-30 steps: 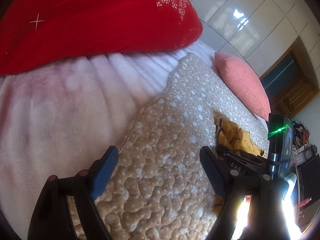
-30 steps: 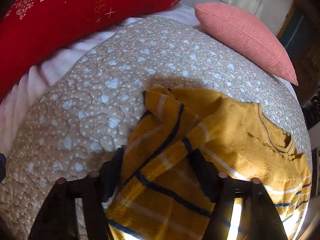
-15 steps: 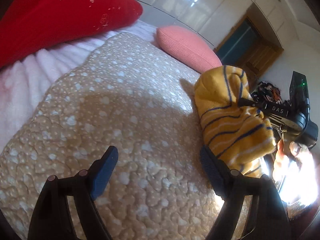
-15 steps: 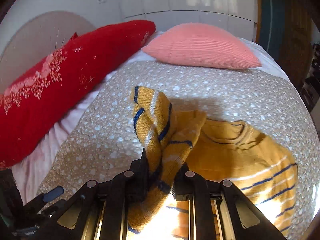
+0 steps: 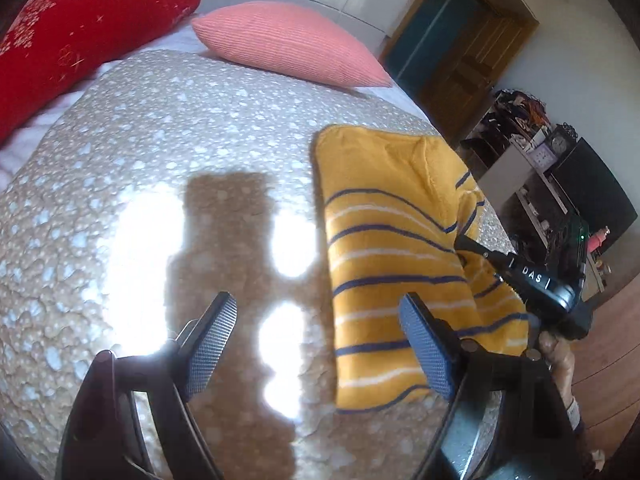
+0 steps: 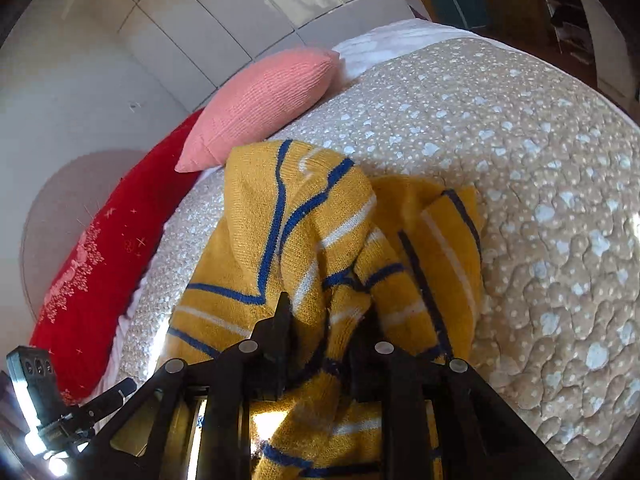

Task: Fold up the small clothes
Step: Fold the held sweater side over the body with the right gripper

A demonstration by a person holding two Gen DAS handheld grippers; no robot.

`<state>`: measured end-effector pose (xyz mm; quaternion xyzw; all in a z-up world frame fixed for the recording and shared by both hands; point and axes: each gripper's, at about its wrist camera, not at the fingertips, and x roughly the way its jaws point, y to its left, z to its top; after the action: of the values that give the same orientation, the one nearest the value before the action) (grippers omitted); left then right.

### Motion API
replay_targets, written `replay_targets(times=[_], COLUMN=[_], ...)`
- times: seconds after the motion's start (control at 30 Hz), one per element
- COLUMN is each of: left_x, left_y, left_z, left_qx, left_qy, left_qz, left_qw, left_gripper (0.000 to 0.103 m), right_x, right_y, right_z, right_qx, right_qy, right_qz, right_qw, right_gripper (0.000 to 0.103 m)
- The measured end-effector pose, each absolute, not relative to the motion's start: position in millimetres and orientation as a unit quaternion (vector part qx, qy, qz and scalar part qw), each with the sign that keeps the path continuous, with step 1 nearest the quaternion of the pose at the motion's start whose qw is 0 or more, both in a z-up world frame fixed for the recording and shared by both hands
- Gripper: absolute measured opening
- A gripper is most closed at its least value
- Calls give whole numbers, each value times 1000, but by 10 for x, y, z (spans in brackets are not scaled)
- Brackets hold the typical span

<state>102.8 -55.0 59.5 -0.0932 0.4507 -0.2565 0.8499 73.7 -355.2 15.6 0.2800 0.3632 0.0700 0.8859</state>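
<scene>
Right gripper (image 6: 326, 316) pinches the yellow sweater (image 5: 384, 256), lengthwise toward the pillows; left gripper (image 5: 320, 344) gapes empty.

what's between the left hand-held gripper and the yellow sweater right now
Nothing visible. The left hand-held gripper is open over bare quilt, and the yellow striped sweater lies just to its right, held by the right hand-held gripper.

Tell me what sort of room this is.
Most likely a bedroom: the yellow striped sweater lies on a quilted bedspread with a pink pillow and a red pillow at its head, and a cluttered shelf stands beside it.
</scene>
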Motion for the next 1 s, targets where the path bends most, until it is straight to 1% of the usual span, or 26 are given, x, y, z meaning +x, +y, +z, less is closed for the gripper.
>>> replay_targets(times=[0.17,0.3,0.37,0.47,0.6,0.67,0.77,0.9,1.0], left_x=[1138,1084,1050,998,986,939,857,794,785], left_y=[-1146,-1448,-1547,-1723,-1874,-1930,-1869,-1427,-1081], left_z=[466,329,290,315,341,345,427,594,713], left_qx=[-42,-12,7,43,52,66,68,11,-8], left_qy=[472,490,489,481,486,478,473,463,445], left_qz=[-268,-270,-262,-248,-230,-218,-222,-224,-198], left_qw=[839,829,832,840,842,849,850,858,873], left_gripper=[83,83,83,83,84,84,83,82,82], right_x=[662,576,486,499,302,241,177,215,444], right_y=[-3645,-3697,-3749,-3886,-4081,-4173,-4126,-3817,-3554], right_z=[144,139,68,94,266,269,320,383,219], right_qx=[305,287,302,342,354,373,362,342,323], right_qy=[335,302,284,283,240,241,242,249,308], right_qz=[79,55,57,63,28,40,58,126,196], right_qw=[888,907,908,894,903,895,898,897,873], right_gripper=[17,18,18,18,35,36,36,36,36])
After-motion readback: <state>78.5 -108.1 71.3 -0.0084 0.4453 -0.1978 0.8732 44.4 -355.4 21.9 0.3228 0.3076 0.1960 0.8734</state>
